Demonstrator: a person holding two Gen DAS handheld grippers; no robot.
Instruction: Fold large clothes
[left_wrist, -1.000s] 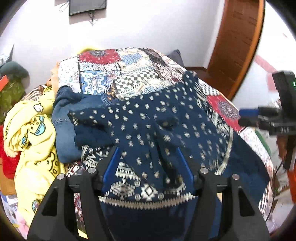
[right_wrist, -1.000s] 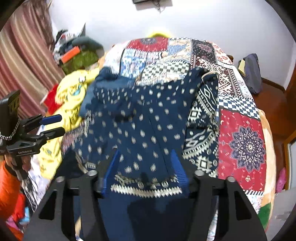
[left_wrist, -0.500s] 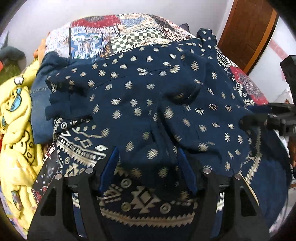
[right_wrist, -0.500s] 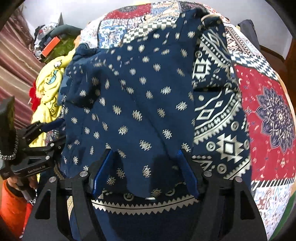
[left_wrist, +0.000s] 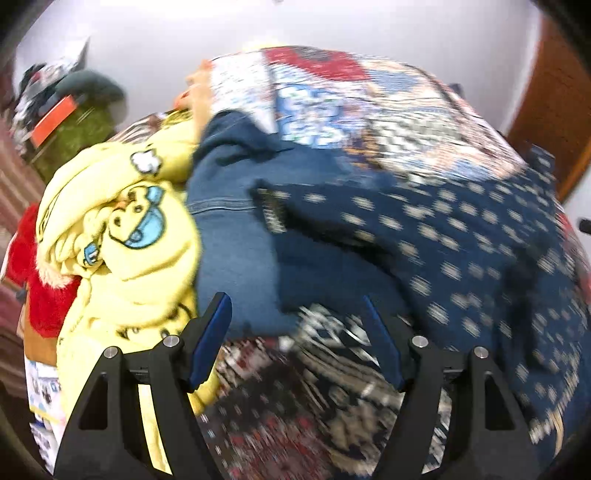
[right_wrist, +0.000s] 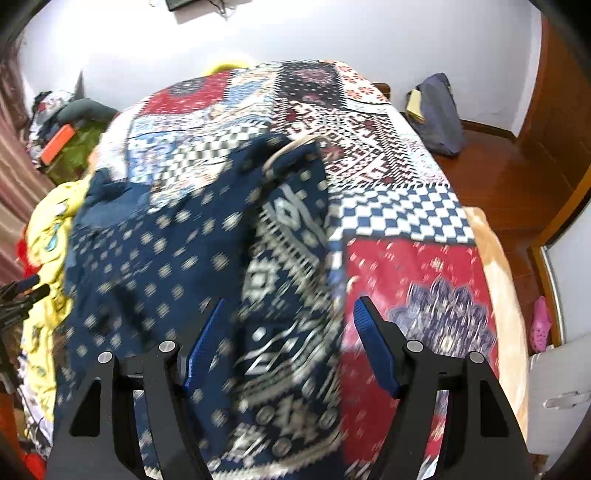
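A second ago both grippers had the navy dress's near edge between their fingers; now the left gripper (left_wrist: 297, 336) (its jaws have just been opening) and the right gripper (right_wrist: 288, 347) stand apart, gripping nothing. The dress (right_wrist: 177, 236) lies on the quilt (right_wrist: 406, 214), lengthwise near-to-far.

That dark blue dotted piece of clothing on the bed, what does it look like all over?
The navy garment is thin, soft-looking cloth dotted with small pale motifs, with a broad band of white geometric pattern along one side. It lies spread and rumpled, one layer folded over another, on the patchwork bedspread. Its far edge overlaps blue jeans. Neither gripper's pads press on it.
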